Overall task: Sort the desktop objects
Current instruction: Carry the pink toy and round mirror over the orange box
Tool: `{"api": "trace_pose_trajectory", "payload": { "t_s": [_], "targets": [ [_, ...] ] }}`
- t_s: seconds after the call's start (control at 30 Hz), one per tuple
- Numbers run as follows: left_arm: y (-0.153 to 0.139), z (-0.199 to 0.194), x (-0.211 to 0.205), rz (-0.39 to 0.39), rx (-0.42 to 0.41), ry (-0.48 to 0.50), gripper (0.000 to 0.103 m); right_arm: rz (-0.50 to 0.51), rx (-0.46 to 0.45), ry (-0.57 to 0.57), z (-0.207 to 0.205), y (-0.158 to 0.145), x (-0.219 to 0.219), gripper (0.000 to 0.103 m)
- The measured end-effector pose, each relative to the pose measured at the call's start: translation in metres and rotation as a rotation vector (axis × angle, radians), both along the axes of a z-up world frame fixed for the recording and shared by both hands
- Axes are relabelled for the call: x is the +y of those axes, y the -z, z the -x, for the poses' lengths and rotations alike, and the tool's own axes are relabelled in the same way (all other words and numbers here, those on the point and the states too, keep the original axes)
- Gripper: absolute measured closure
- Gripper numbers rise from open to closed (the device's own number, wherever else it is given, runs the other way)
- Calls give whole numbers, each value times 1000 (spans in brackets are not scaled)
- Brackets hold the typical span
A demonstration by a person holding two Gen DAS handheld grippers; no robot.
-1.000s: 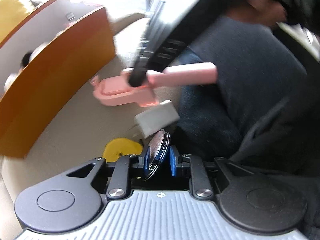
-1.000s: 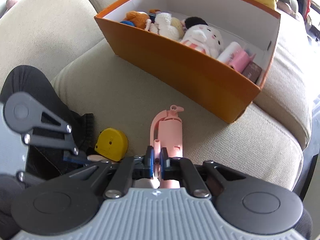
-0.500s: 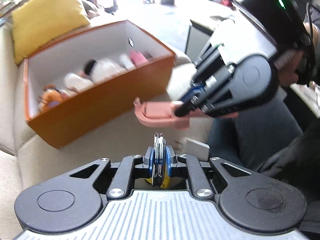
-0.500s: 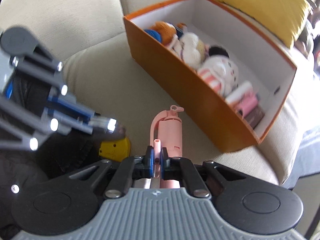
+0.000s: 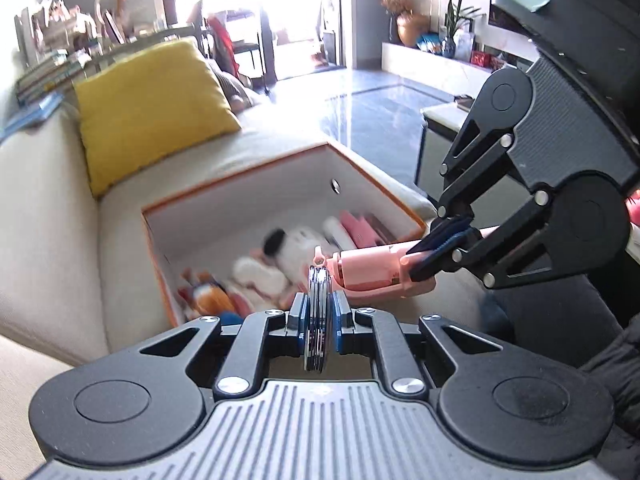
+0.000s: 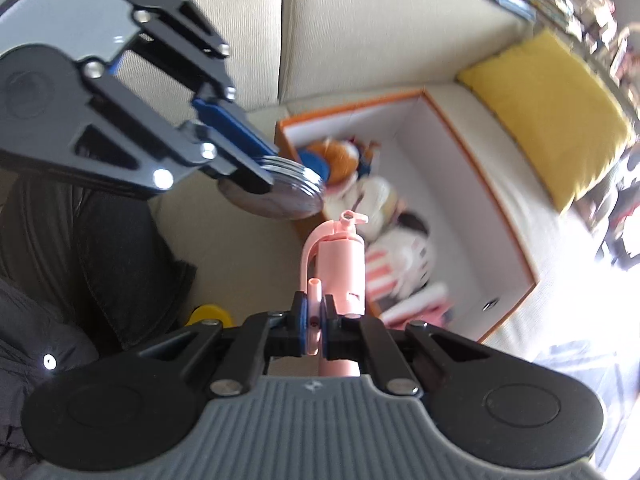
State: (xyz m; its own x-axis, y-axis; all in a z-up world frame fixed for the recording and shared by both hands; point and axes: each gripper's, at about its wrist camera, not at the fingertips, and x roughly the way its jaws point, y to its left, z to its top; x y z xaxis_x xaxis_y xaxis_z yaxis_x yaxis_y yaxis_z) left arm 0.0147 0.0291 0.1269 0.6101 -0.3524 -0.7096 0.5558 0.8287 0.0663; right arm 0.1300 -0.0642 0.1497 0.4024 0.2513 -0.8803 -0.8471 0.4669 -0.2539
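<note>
The left gripper (image 5: 319, 312) is closed on a round silver disc-shaped object (image 5: 319, 320), which stands on edge between the blue pads (image 5: 343, 322). The right gripper (image 6: 316, 316) is closed on the thin handle of a pink toy fire extinguisher (image 6: 347, 264); the body of the extinguisher extends forward beyond the pads.

Both grippers are raised above a beige sofa (image 5: 48, 240). In the left wrist view, the right gripper (image 5: 436, 248) stands ahead and to the right of the left gripper, with the extinguisher (image 5: 368, 270) pointing across toward the disc. In the right wrist view, the left gripper (image 6: 256, 164) is ahead and to the left, with the disc (image 6: 280, 196) just beside the extinguisher's nozzle end.

An open orange box (image 5: 360, 168) lies on the sofa ahead of and below both grippers. It contains plush toys (image 6: 400, 248) and pink items. A yellow cushion (image 5: 148, 100) rests beyond the box. A yellow round object (image 6: 210, 314) lies on the sofa, below and left of the right gripper, beside the person's dark trouser leg (image 6: 112, 248).
</note>
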Motion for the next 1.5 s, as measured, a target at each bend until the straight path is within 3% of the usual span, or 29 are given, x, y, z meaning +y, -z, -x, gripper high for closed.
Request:
{"api": "trace_pose_trajectory", "payload": {
  "t_s": [0.23,0.47,0.77,1.07,1.23,1.5],
  "targets": [
    [-13,-31,6,-12,-35,-36,89,33,-77,-35,-22,-18,14,97],
    [-3,-63,9,-14,-18,-69,89,98,-156,-51,-59,-7,28,97],
    [14,-101,5,-39,-16,-51,89,154,-144,-75,-116,26,34,97],
    [32,-129,7,-62,9,-59,89,194,-115,-180,-160,61,27,97],
    [36,-134,10,-65,19,-69,89,172,-86,-262,-182,76,19,97],
    [39,-141,13,-63,29,-67,89,127,-2,-232,-220,95,-5,96]
  ]
}}
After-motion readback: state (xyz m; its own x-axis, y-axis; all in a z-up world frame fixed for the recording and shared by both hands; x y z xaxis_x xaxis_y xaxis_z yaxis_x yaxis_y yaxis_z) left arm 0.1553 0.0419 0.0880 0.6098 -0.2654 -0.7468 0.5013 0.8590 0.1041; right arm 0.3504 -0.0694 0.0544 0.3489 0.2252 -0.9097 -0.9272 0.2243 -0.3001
